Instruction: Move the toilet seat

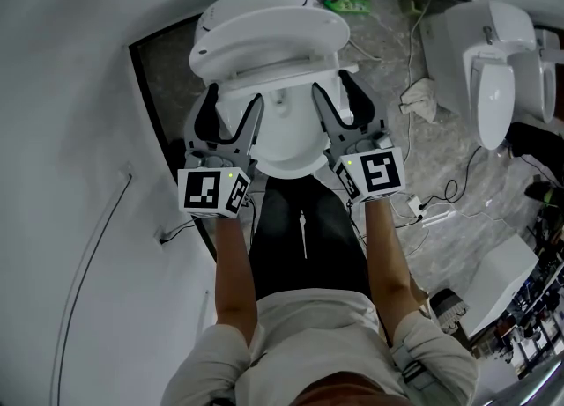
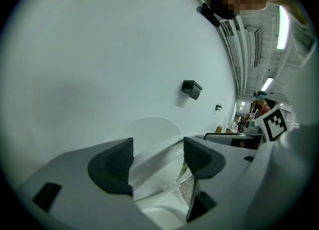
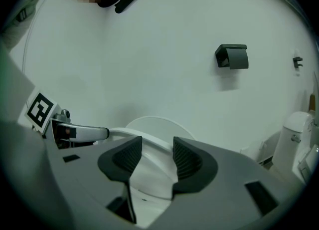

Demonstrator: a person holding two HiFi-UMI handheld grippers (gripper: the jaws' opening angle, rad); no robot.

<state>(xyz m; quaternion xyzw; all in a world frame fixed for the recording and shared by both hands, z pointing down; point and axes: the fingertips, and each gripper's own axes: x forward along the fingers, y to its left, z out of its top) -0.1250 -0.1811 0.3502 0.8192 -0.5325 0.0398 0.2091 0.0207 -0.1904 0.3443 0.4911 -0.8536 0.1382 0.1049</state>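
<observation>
I am looking at the white toilet seat (image 1: 264, 47), a smooth oval ring. It is sitting tilted up off the bowl (image 1: 286, 144), with the round lid (image 3: 157, 124) showing behind it against the pale wall (image 3: 149, 49). My left gripper (image 1: 233, 96) is reaching in at the seat's left side. Its jaws are standing wide, and the rim is running between them without being pinched. My right gripper (image 1: 332, 84) is working at the seat's right side, its jaws drawn about halfway in and clamping the rim.
</observation>
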